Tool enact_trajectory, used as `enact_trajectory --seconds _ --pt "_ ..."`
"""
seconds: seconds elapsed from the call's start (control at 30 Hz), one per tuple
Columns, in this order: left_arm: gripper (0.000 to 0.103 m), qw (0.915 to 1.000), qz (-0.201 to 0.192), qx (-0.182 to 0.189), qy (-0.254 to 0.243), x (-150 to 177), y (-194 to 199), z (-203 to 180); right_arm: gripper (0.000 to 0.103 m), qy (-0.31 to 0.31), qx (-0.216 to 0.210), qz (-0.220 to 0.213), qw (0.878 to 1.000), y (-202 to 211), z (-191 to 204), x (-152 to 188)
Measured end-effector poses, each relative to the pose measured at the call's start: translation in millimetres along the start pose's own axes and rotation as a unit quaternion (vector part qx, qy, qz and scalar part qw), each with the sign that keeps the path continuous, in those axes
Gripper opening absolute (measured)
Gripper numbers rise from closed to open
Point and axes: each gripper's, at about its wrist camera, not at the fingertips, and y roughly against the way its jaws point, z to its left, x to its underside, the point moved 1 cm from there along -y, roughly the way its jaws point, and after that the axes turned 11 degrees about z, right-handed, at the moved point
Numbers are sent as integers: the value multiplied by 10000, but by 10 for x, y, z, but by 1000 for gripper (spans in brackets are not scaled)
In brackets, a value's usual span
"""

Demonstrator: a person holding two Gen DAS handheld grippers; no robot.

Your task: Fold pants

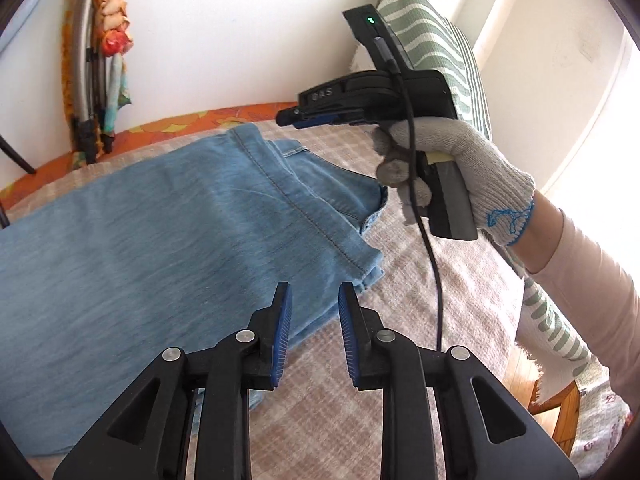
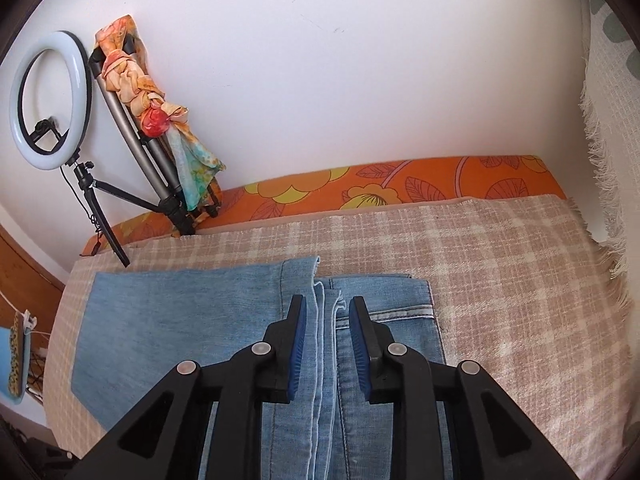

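a checked beige blanket [image 2: 520, 272] is covering the bed, and the blue pants [image 1: 160, 240] are lying folded flat on it. i am holding my left gripper [image 1: 315, 300] and right gripper [image 2: 327, 312] above the denim, fingers apart, gripping nothing.

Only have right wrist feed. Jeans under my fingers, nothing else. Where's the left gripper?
Observer: The left gripper hovers open over the near corner of the folded jeans, holding nothing.
Operator: And how does the right one look from outside?
Observer: The right gripper is held above the jeans' far side by a white-gloved hand, not touching the denim.
Operator: Anything to my right I can't see?
Observer: A green-striped pillow stands against the wall behind that hand, and a black cable hangs from the right gripper down across the checked blanket.
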Motion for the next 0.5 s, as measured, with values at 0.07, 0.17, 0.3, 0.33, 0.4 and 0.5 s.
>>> enact_trajectory --seconds 0.07,0.17,0.3,0.33,0.4,0.5 --pt "22 9994 -90 -295 131 92 158 188 32 136 10 12 9999 25 93 29" --pt "22 9969 -170 -583 493 224 363 536 41 187 214 98 9995 -17 148 24" --pt "22 9897 -294 -1000 978 495 691 997 46 -183 27 230 9996 -158 -34 -28" --pt "22 9873 -312 -1097 1109 582 755 1115 46 -280 -8 250 9993 -200 -92 -40" --pt "22 9813 -320 -1262 1417 748 885 1375 47 -463 -208 314 9982 -288 -210 -52" --pt "22 9709 -325 -1587 1765 972 1026 1706 48 -673 -618 408 9950 -422 -321 -49"
